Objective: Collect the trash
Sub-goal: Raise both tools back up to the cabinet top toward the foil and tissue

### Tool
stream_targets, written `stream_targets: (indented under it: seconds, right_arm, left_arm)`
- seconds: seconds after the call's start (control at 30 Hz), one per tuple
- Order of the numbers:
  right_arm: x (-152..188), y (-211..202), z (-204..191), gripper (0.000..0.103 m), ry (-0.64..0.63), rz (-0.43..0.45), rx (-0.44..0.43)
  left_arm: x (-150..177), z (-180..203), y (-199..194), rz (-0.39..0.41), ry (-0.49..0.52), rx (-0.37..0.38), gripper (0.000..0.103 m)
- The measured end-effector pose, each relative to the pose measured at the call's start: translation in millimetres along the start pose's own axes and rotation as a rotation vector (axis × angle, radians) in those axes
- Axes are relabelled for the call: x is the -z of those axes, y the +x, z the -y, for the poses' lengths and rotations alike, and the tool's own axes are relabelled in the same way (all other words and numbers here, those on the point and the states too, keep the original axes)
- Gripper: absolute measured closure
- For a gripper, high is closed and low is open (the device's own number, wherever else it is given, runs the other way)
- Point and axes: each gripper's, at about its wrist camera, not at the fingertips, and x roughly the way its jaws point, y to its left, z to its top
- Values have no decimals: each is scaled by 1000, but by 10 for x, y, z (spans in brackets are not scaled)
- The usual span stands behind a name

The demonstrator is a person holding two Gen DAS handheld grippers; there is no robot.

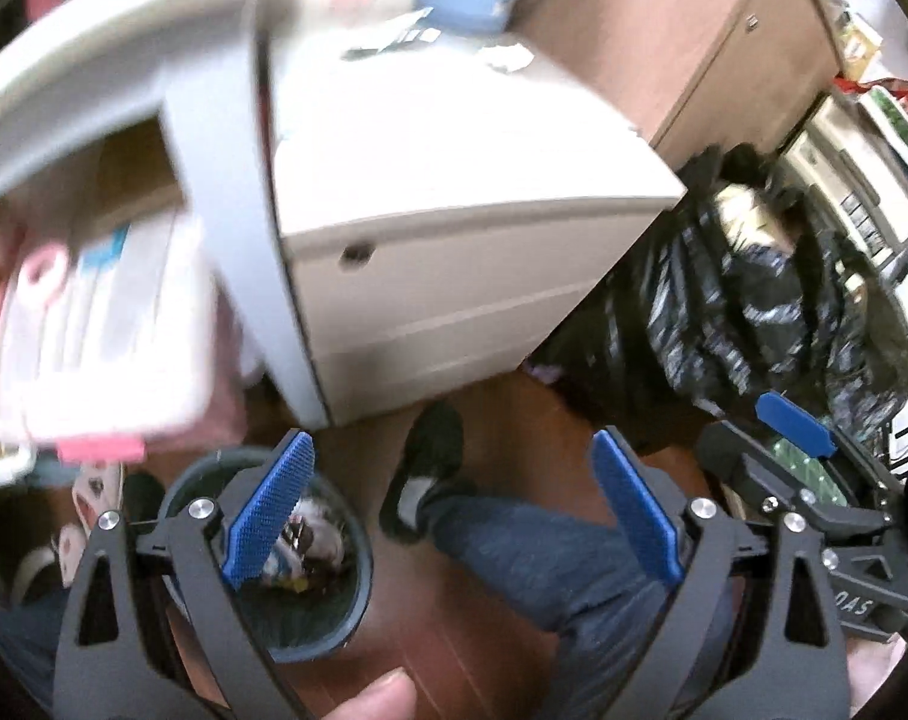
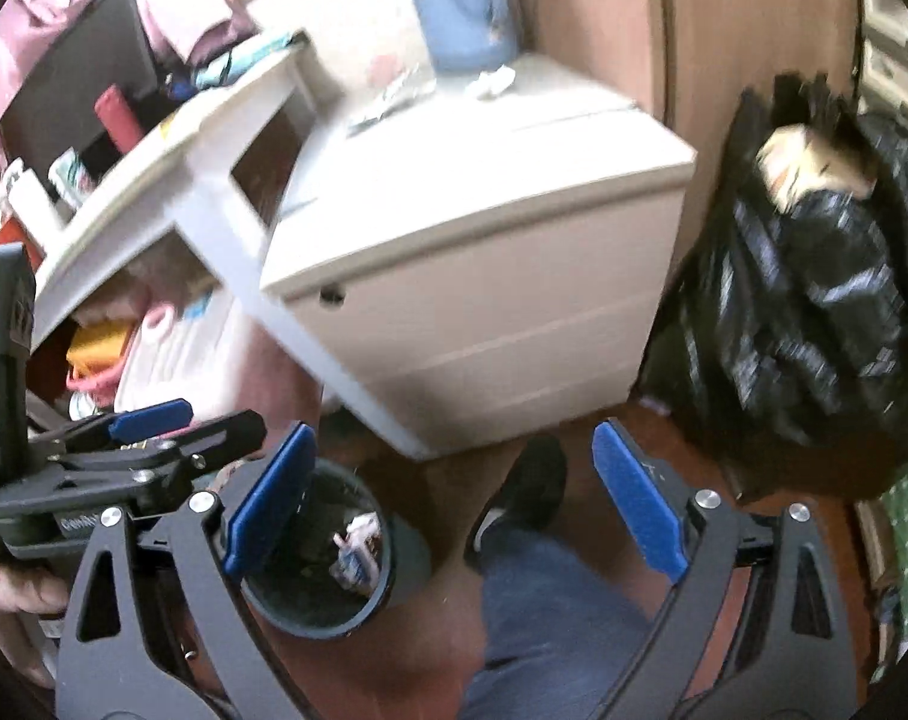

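Dark round waste bin (image 2: pixel 327 570) sits on the wood floor, left of the white drawer cabinet (image 2: pixel 484 312); wrappers lie inside it. Left claw (image 1: pixel 450 510) and right claw (image 2: pixel 454 510) both gape wide, empty, blue textured pads bare. Crumpled scraps (image 2: pixel 493 81) rest on the cabinet's smooth top. Right of the cabinet: glossy, creased black trash bag (image 2: pixel 826 312). Risk: a light scrap slips when pinched; frames are blurred.

Both fisheye views were bright but motion-blurred, most on the white shelf (image 1: pixel 123 90) at left. The edges bowed and darkened. The black bag (image 2: pixel 814 300) showed smeared glare.
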Motion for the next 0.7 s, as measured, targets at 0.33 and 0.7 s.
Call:
stream_targets:
  seconds: [0.33, 0.7]
  right_arm:
    - [-782, -99, 104, 8, -68, 85, 23]
    - [-1744, 304, 19, 5, -109, 113, 6]
  left_arm:
    - [-1007, 328, -258, 97, 60, 11, 8]
    - [-1933, 263, 38, 133, 27, -55, 8]
